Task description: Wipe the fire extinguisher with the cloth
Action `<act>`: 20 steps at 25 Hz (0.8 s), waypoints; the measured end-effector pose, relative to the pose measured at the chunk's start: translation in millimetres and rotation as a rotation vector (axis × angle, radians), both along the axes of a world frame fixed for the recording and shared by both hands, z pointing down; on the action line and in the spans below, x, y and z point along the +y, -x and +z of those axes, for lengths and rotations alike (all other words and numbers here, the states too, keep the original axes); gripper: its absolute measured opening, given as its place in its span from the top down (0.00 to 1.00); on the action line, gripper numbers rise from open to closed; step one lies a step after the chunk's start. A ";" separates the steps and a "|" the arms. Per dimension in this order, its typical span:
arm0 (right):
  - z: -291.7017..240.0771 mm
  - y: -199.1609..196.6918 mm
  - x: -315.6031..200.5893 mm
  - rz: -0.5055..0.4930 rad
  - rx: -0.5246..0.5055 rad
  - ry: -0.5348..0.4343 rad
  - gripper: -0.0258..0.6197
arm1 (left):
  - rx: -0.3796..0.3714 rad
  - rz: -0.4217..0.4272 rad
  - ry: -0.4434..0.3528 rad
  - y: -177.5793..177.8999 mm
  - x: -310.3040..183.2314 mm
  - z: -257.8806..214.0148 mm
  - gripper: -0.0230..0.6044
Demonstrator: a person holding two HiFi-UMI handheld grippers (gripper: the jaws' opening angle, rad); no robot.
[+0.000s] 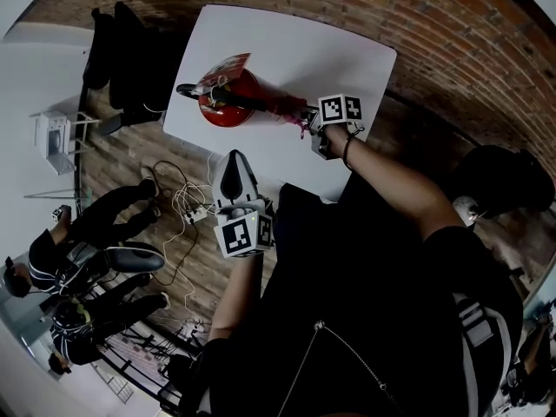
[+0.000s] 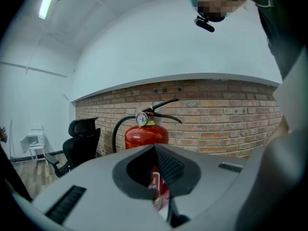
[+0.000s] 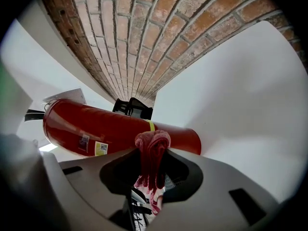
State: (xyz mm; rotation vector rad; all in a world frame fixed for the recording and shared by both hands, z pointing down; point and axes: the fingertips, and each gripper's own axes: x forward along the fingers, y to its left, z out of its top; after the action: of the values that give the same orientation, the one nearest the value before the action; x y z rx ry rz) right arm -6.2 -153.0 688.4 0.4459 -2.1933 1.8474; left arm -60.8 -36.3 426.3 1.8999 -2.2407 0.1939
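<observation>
A red fire extinguisher [image 1: 228, 100] stands upright on the white table [image 1: 339, 59], its black hose and handle on top. My right gripper [image 1: 311, 122] is shut on a bunched red cloth [image 1: 294, 111] and presses it against the extinguisher's side. In the right gripper view the cloth [image 3: 153, 146] sticks out between the jaws and touches the red cylinder [image 3: 96, 126]. My left gripper [image 1: 233, 162] hovers at the table's near edge, pointed at the extinguisher [image 2: 147, 134] and a short way from it. Its jaws are together with nothing in them.
A black office chair [image 1: 122, 50] stands at the table's left end. Cables and a power strip [image 1: 187, 207] lie on the floor beside the table. Seated people [image 1: 87, 259] are at the lower left. A brick wall [image 2: 226, 124] runs behind the table.
</observation>
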 end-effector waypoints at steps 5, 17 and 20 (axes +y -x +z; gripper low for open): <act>-25.0 -1.0 -0.3 0.008 -0.051 0.000 0.78 | 0.011 -0.001 -0.002 -2.8 -0.5 1.5 0.95; -81.5 -1.0 2.0 0.029 -0.107 -0.010 0.78 | 0.012 -0.005 -0.012 -3.1 4.1 3.3 0.95; -95.4 -0.5 1.7 0.029 -0.122 -0.014 0.78 | 0.014 -0.006 -0.014 -3.4 4.2 3.4 0.95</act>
State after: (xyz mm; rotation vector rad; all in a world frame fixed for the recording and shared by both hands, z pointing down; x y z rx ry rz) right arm -5.7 -151.3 593.0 0.3790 -2.2911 1.9222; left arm -57.3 -32.1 429.7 1.8956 -2.2449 0.1638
